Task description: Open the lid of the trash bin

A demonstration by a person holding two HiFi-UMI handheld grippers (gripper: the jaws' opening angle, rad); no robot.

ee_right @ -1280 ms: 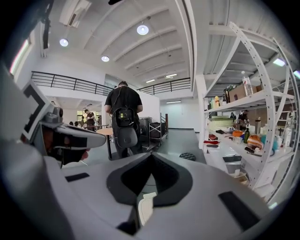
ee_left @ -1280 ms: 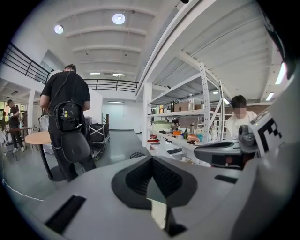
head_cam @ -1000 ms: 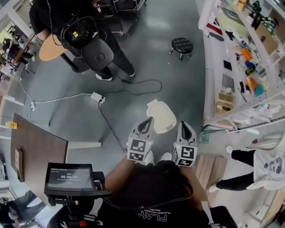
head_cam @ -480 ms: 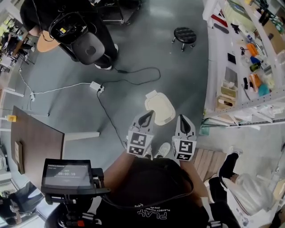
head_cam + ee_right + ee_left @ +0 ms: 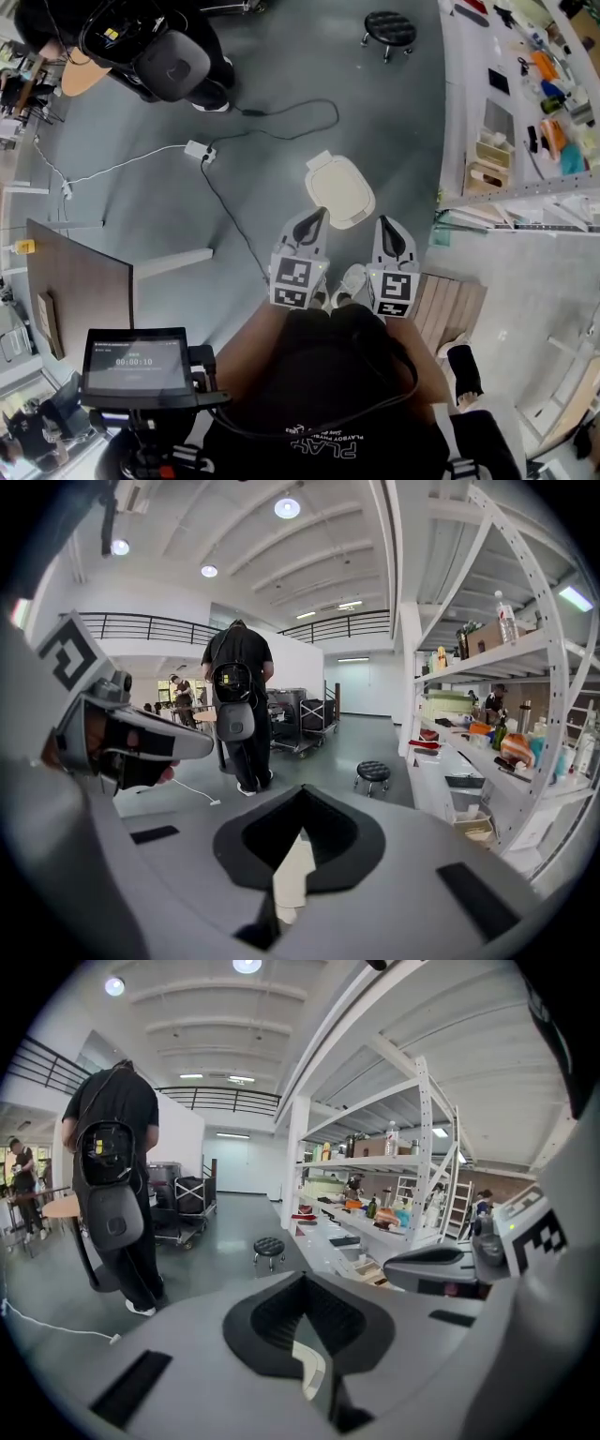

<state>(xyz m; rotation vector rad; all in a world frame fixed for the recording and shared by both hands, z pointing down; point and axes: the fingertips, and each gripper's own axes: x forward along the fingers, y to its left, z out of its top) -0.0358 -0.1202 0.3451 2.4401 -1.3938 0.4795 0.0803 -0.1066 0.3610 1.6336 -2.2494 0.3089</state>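
- The round-cornered trash bin with a cream plastic lid (image 5: 339,190) stands on the grey floor just ahead of the person's feet. Its lid is down, and both grippers hover above its near edge without touching it.
- The left gripper (image 5: 314,217) and the right gripper (image 5: 388,225) each have their fingers closed together on nothing. Only a sliver of cream lid shows through each slit in the gripper views.
- Closed fingers would likely skid across the smooth lid. They would need to part, or hook under a rim.
- A one-sided pry could shove or tip the bin, which looks light.
- The black cable (image 5: 225,211) trailing nearby could catch a foot.
- The bin's body is hidden beneath its lid. Whether the small tab at the far end is a hinge or a handle cannot be told.
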